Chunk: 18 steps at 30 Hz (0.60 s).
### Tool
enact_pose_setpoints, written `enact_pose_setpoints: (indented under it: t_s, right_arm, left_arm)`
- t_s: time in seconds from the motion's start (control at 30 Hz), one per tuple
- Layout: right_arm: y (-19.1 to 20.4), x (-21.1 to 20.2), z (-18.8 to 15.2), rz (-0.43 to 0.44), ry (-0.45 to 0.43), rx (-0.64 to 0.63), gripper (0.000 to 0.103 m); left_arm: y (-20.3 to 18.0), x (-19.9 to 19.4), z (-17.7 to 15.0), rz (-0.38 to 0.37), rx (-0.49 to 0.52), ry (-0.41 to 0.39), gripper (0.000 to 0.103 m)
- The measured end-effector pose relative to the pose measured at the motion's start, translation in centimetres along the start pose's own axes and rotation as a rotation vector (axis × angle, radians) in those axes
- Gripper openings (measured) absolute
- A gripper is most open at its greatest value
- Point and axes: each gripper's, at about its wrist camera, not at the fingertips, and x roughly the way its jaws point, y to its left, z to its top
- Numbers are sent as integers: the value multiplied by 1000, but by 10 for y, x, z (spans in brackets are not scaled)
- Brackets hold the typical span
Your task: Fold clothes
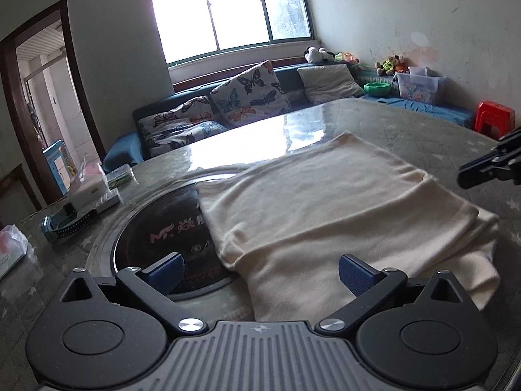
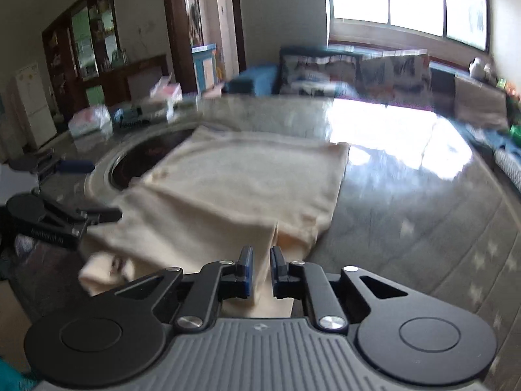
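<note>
The right gripper (image 2: pixel 261 268) pinches the cream garment (image 2: pixel 234 179) at its near edge; the left gripper (image 1: pixel 260 273) gapes beside it.

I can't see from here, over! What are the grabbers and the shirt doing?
Left gripper open over near hem. Right gripper shut on cream cloth, folded on table. Nothing in the way.

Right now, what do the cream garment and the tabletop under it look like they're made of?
Cream garment: soft knit or fleece, matte, with a fuzzy nap and rounded folds. Tabletop: probably glass or polished stone, glossy, mirroring the window. The right tongs are closed on the garment's edge.
</note>
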Motion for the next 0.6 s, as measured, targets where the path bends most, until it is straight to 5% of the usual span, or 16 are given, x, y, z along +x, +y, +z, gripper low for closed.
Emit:
enact_pose_setpoints:
  t_s: [0.33,0.6]
  right_arm:
    - [6,52,8,14,2,-60,11]
    - [10,37,0,20,-6,-114,18]
  left_arm:
    - [-3,31,15,35,-77,9,90]
    - [13,48,6,90,-99,41,91]
